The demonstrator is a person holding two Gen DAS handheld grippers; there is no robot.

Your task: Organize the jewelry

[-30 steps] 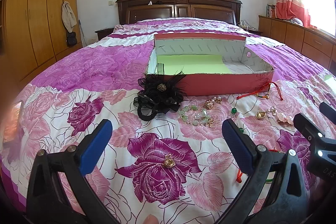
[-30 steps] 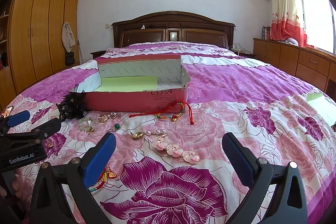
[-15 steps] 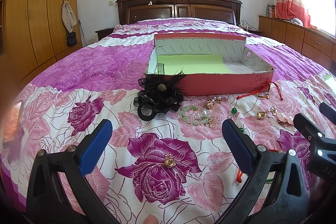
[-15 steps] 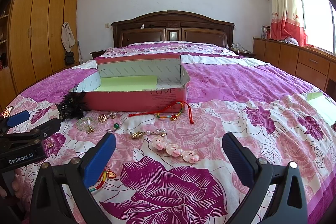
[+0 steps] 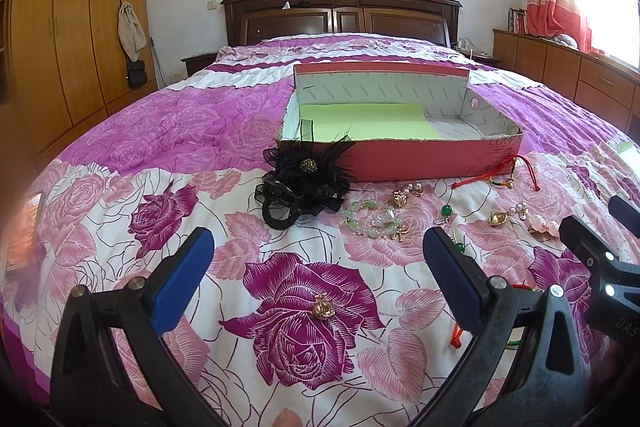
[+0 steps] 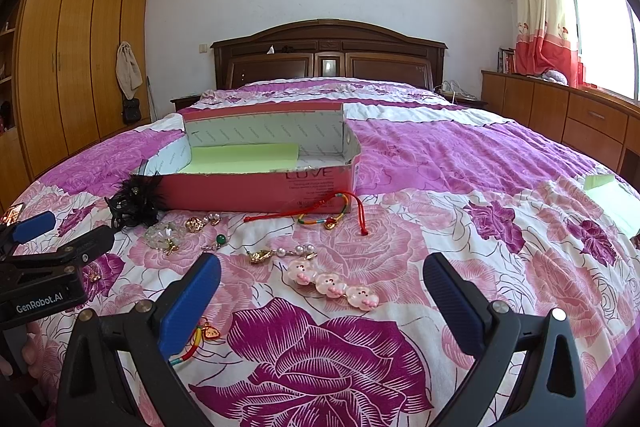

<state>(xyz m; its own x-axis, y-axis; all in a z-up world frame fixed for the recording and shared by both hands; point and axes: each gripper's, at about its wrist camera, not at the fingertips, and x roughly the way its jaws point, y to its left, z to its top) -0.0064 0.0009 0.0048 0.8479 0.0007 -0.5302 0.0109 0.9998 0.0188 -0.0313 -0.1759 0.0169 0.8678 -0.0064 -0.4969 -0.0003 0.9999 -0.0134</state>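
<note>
A red cardboard box (image 5: 436,159) (image 6: 256,191) with a green liner lies open on the bed. Jewelry is scattered in front of it: a black feather hair flower (image 5: 304,183) (image 6: 134,203), a green bead bracelet (image 5: 372,221), a small gold brooch (image 5: 322,307), a red cord bracelet (image 6: 328,213), a pearl and gold piece (image 6: 280,253) and a pink pig hair clip (image 6: 334,283). My left gripper (image 5: 318,263) stands open above the gold brooch. My right gripper (image 6: 320,285) is open around the pig clip's near side, holding nothing.
The flowered purple bedspread (image 6: 460,163) covers the whole bed, with a wooden headboard (image 6: 328,55) behind. Wardrobes (image 5: 60,39) stand at the left, low cabinets (image 6: 560,115) at the right. A green paper sheet (image 6: 612,195) lies at the bed's right edge. A colourful cord bracelet (image 6: 196,341) lies by my right gripper's left finger.
</note>
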